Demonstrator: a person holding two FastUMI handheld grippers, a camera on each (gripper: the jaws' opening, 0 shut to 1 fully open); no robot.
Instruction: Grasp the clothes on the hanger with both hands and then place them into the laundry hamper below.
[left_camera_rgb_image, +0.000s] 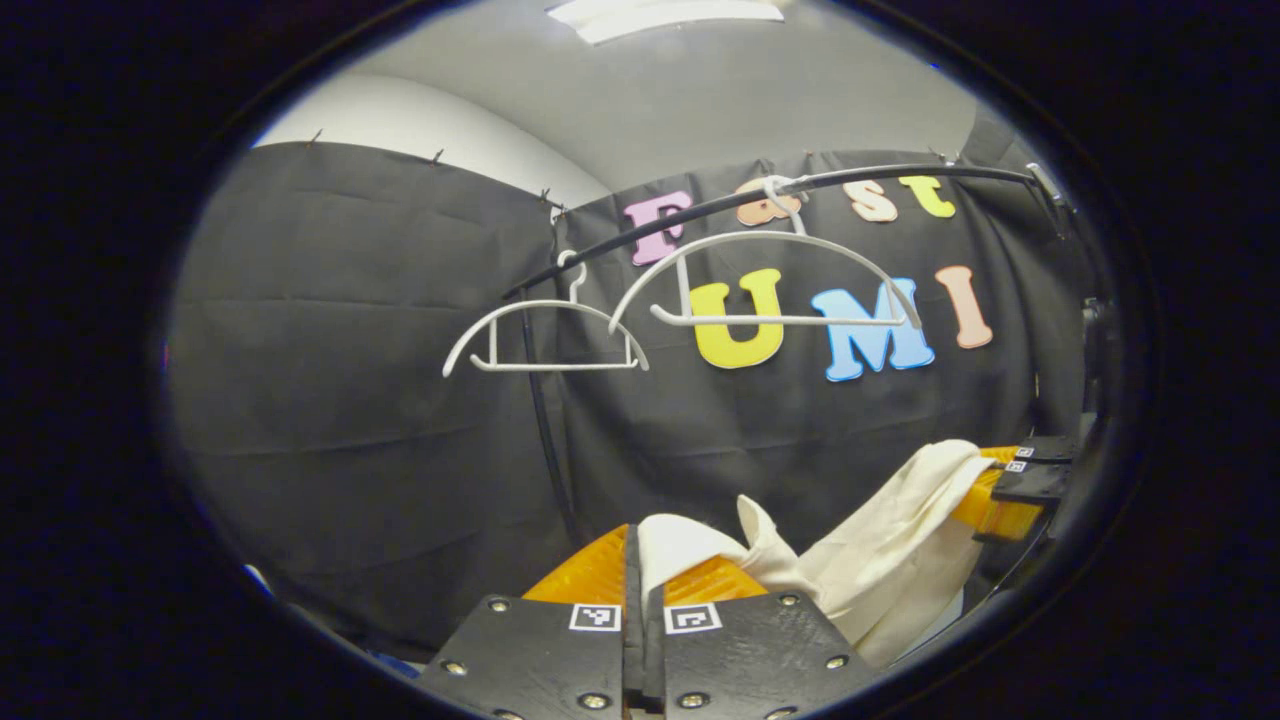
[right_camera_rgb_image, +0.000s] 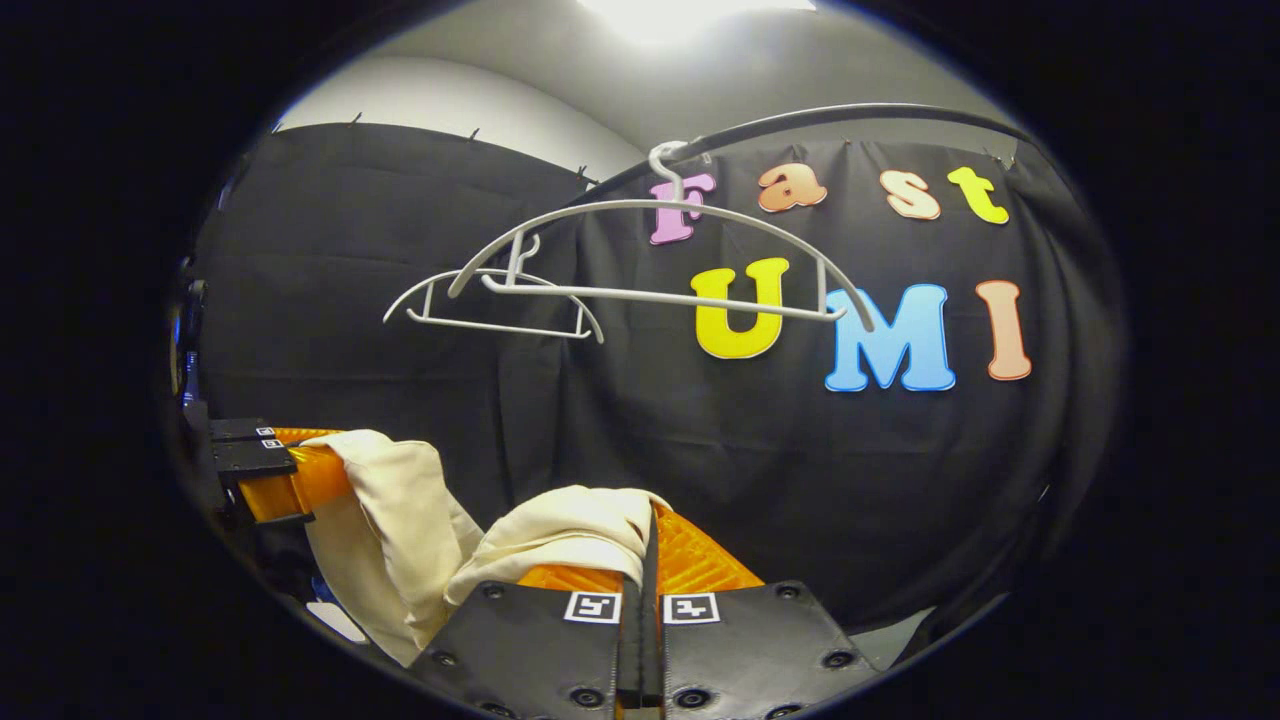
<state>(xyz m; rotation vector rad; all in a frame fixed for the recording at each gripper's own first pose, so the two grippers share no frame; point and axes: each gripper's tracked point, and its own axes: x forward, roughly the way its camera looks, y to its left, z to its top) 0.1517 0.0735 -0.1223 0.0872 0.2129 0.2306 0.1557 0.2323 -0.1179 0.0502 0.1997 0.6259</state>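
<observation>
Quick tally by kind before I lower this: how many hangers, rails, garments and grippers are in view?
White hangers: 2, the near hanger and the far hanger, both bare
Black rail: 1
Cream garment: 1, pinched at both ends
Grippers: 2, left gripper and right gripper
Total: 6

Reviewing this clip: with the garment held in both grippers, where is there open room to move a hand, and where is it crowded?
Open: the stretch before the black cloth wall, under the two bare white plastic hangers on the black rail.

Crowded: low down, where the cream cloth garment spans between left gripper and right gripper, both shut on it.
</observation>
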